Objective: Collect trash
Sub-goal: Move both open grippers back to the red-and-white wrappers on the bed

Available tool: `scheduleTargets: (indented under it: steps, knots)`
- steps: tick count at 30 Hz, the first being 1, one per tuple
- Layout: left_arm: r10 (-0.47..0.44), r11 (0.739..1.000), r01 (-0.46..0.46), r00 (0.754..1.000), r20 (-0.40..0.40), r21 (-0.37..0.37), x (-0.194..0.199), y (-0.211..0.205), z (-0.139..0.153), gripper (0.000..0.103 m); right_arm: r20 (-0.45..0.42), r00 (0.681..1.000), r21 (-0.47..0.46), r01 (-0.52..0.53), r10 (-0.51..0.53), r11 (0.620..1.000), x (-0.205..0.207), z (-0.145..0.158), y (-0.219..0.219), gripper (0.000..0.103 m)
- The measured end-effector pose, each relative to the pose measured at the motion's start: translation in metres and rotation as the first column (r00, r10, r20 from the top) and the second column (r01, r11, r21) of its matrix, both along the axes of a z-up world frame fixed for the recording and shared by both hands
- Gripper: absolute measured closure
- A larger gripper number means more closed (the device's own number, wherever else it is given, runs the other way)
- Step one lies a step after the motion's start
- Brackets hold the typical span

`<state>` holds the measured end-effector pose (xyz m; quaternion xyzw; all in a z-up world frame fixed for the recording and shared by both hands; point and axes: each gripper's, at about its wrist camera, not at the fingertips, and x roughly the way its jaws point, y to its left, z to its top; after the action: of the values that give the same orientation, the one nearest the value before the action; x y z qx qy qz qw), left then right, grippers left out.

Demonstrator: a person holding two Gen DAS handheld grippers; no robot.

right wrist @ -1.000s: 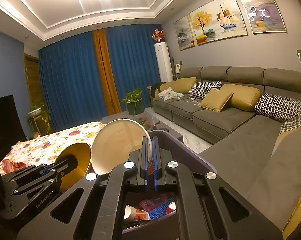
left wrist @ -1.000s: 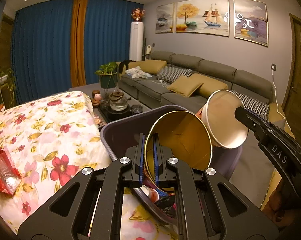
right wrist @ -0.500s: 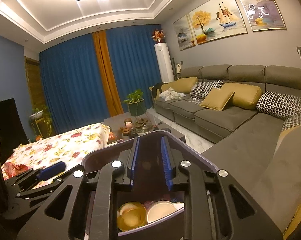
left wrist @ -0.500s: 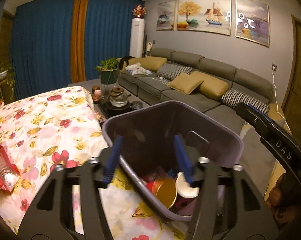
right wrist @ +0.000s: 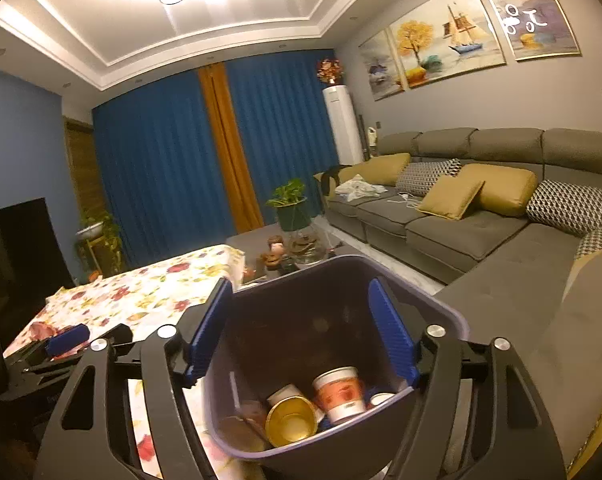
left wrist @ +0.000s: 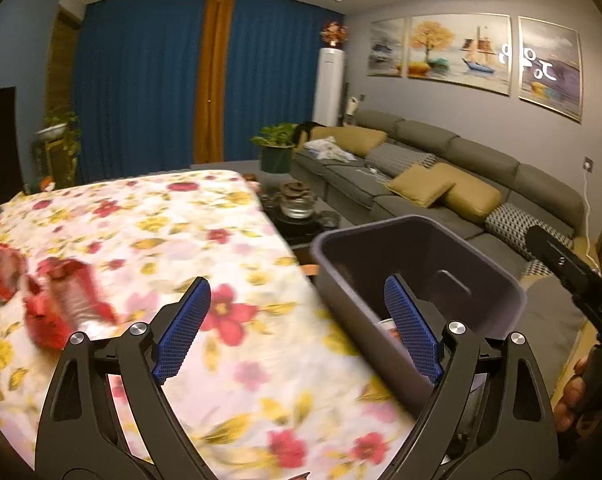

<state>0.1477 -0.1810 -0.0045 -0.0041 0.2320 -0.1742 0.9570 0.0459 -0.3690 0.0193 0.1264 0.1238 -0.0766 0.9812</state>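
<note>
The left gripper (left wrist: pixel 297 320) points a little down over the table with the flowery cloth (left wrist: pixel 181 232). Its jaws have just been opening and now stand wide apart, with nothing between them. One blue pad (left wrist: pixel 183 330) is over the cloth, and the other is in front of the dark trash bin (left wrist: pixel 497 280), which stands at the table's right edge.

Some red crumpled wrappers (left wrist: pixel 57 300) lie on the cloth, to the left of that gripper and apart from it. They look blurry.

The right gripper (right wrist: pixel 301 332) hangs over the top of the bin and tips a little down into it. Its jaws have just been opening too, and they are apart now, holding nothing. The bin's inside shows between the two blue pads.

Down in the bin lie a gold paper cup (right wrist: pixel 291 420) on its side, a white and red cup (right wrist: pixel 339 394), and more trash.

At the right edge of the left view, a hand (left wrist: pixel 573 396) holds the right gripper's handle.
</note>
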Motion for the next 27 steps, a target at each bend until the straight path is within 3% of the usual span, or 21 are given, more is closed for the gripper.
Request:
scheduleTargets:
  steps: [6,14,27]
  knots:
    - [0.118,0.993,-0.118,0.993,0.018,0.021,-0.006,0.049,0.004,0.015,0.008,0.999,-0.011,-0.051,0.051,0.999,0.002,0.007,0.031,0.027]
    - [0.27,0.962,-0.271,0.962,0.037,0.038,-0.013,0.126,0.011,0.015,-0.029,0.987,-0.027,-0.156,0.155,0.987,0.018,0.01,0.088,0.026]
    - [0.507,0.859,-0.509,0.86,0.055,0.058,-0.015,0.255,0.018,0.015,-0.072,0.931,-0.064,-0.363,0.359,0.929,0.059,0.014,0.21,0.026]
